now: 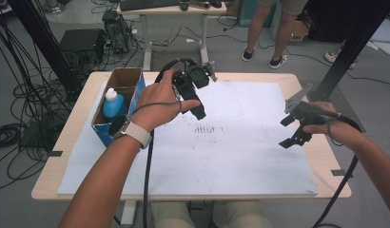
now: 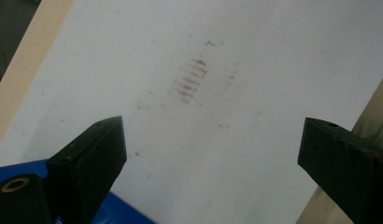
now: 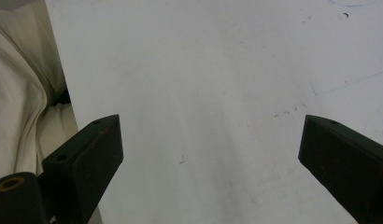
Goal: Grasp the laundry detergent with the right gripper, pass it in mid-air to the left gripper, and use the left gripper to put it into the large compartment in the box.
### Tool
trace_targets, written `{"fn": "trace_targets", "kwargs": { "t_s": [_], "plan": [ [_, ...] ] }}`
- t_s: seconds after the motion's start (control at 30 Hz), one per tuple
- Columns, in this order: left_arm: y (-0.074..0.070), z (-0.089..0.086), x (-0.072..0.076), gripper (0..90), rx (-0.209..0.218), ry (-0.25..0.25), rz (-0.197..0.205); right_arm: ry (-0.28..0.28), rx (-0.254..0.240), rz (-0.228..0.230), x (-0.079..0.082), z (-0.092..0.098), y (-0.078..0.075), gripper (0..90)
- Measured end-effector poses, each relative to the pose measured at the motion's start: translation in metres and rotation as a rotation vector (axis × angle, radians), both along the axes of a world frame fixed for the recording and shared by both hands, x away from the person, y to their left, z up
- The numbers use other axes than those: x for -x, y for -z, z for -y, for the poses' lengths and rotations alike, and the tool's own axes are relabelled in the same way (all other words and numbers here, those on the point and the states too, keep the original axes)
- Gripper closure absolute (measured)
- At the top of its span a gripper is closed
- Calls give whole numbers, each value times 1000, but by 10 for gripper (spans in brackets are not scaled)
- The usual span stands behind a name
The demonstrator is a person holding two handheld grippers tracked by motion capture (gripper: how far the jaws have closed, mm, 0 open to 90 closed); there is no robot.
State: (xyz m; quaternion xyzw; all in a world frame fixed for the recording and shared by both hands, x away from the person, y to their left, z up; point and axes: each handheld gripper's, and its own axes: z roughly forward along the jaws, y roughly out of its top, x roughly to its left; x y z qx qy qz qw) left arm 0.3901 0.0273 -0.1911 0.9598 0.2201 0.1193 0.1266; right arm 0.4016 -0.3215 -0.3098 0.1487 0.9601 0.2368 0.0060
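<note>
Left hand-held gripper (image 1: 195,97) hangs empty, jaws wide, over the white sheet (image 1: 240,156), box (image 1: 118,90) with bottle (image 1: 112,103) just beside it. Right hand-held gripper (image 1: 292,130) likewise gapes empty.

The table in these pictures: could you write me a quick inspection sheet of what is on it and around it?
Surface: wooden table under a white sheet, with brownish smudge marks mid-sheet.
Job's things: open cardboard box with blue sides at the table's left edge; a blue bottle with a white cap stands inside.
Clutter: nothing seen on the sheet.
Grippers: left gripper open, empty, held above the sheet beside the box; right gripper open, empty, near the right edge.
Cables: one black cable trails from each gripper; many lie on the floor at left.
Surroundings: a desk behind; a person's legs nearby.
</note>
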Motion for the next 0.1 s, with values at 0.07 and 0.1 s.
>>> {"fn": "trace_targets", "kwargs": {
  "t_s": [0.07, 0.1],
  "plan": [
    [0, -1, 0, 83, 1, 0, -1, 17, 9, -10, 1, 0, -1, 64],
    [-1, -1, 0, 83, -1, -2, -1, 6, 4, -1, 0, 0, 0, 64]
  ]
}}
